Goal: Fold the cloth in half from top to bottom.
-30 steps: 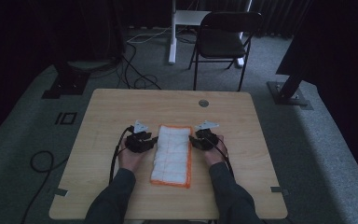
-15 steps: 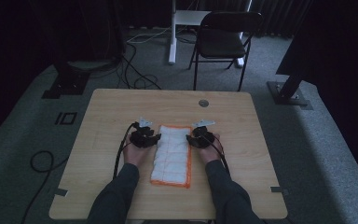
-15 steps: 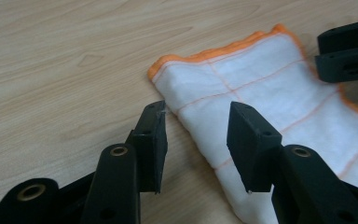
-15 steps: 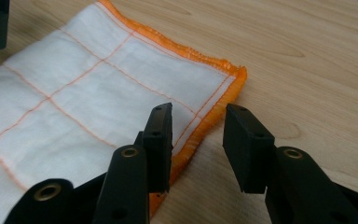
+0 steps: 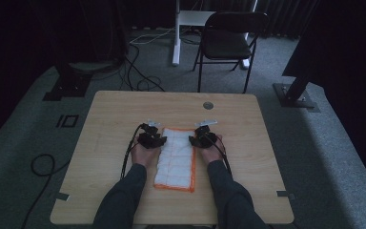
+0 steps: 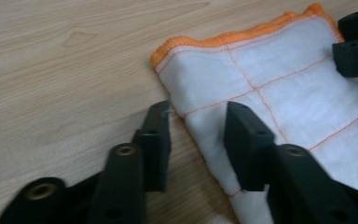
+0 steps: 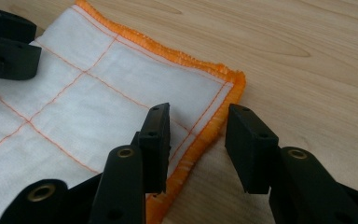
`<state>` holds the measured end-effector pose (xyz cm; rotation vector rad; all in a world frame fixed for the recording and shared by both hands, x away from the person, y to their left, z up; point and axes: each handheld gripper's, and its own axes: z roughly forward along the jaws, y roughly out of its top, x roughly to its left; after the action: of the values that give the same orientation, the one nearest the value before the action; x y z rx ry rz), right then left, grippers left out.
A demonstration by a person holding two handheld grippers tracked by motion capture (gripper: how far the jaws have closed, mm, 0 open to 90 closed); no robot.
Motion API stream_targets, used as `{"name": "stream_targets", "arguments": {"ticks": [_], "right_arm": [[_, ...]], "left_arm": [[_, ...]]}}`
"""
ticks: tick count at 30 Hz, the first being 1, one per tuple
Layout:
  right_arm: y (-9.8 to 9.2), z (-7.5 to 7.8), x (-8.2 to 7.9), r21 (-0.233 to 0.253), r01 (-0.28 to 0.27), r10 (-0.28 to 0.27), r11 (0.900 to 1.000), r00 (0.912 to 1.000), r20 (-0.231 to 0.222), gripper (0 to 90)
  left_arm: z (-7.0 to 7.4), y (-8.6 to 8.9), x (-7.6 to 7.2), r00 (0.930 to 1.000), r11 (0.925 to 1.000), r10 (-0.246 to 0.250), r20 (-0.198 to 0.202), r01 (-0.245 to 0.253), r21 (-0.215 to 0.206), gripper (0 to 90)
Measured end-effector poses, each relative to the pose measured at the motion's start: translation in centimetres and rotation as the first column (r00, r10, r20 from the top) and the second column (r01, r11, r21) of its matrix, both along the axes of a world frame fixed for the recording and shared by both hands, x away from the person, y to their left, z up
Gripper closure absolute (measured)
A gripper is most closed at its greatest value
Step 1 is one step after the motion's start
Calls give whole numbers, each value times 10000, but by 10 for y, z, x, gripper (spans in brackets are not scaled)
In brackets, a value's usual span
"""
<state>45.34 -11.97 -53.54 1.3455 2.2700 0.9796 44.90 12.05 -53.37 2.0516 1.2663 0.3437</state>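
Cloth (image 5: 175,156) — one white folded piece with orange stitching and hem — lies flat on the wooden table (image 5: 114,114), between two grippers. Left gripper (image 6: 196,140) straddles its left edge, jaws apart, nothing clamped. Right gripper (image 7: 198,140) straddles the orange-hemmed right edge — likewise parted, holding nothing.
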Motion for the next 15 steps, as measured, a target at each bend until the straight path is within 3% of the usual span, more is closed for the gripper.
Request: {"name": "stream_targets", "arguments": {"ticks": [6,10,15], "right_arm": [[2,-1,3,84,55,-54,9999,9999,-123,593],[3,0,5,9,57,-57,10000,9997,-229,599],[8,1,4,-138,-64,60,9999,9996,-266,676]], "left_arm": [[-1,1,1,9999,9998,52,-105,-53,-173,780],[-1,1,0,9998,9997,114,-154,-117,-218,793],[0,1,0,9997,9996,177,-187,-181,-230,801]]}}
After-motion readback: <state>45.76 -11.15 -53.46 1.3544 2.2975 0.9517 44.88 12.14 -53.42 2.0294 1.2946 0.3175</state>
